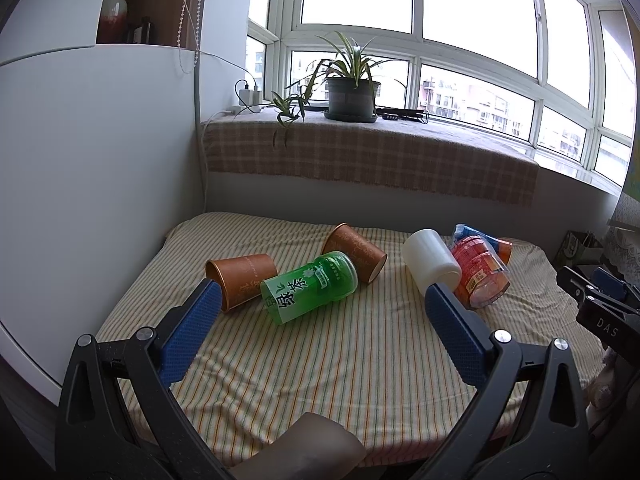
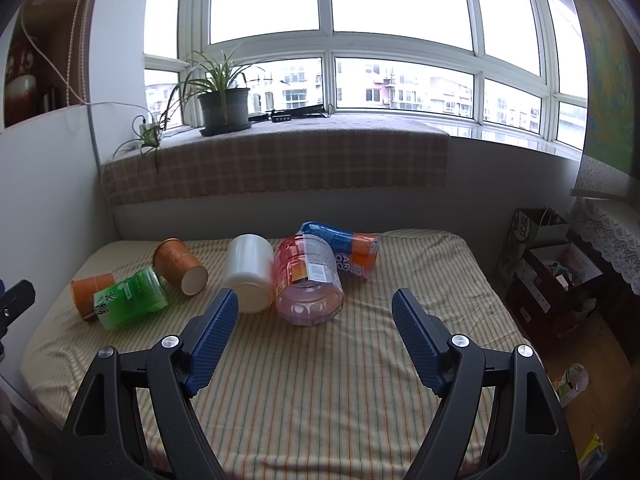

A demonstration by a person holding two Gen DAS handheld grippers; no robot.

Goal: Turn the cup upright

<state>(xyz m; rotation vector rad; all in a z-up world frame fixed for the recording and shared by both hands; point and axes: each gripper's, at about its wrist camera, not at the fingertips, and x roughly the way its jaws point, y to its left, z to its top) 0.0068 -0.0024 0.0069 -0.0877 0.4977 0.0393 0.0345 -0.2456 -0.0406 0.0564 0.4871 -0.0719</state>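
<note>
— That bed cover [image 1: 360, 360] looks like soft striped cloth, matt and a bit wrinkled.

— And the two brown cups [image 1: 244, 280] [image 1: 356, 252], left of centre, look like matt paper. The green cup [image 1: 308, 292] is glossy see-through plastic; the white one [image 1: 432, 268] is smooth, duller plastic.

— The left hand-held gripper [image 1: 320, 304]?

— Matt black plastic, finely dimpled blue pads [image 1: 192, 336], shiny metal screws. The windowsill blanket [image 2: 280, 164] is coarse woven check.

Black tool [image 1: 322, 298], blue textured pads [image 1: 188, 338], silver screws.
</note>
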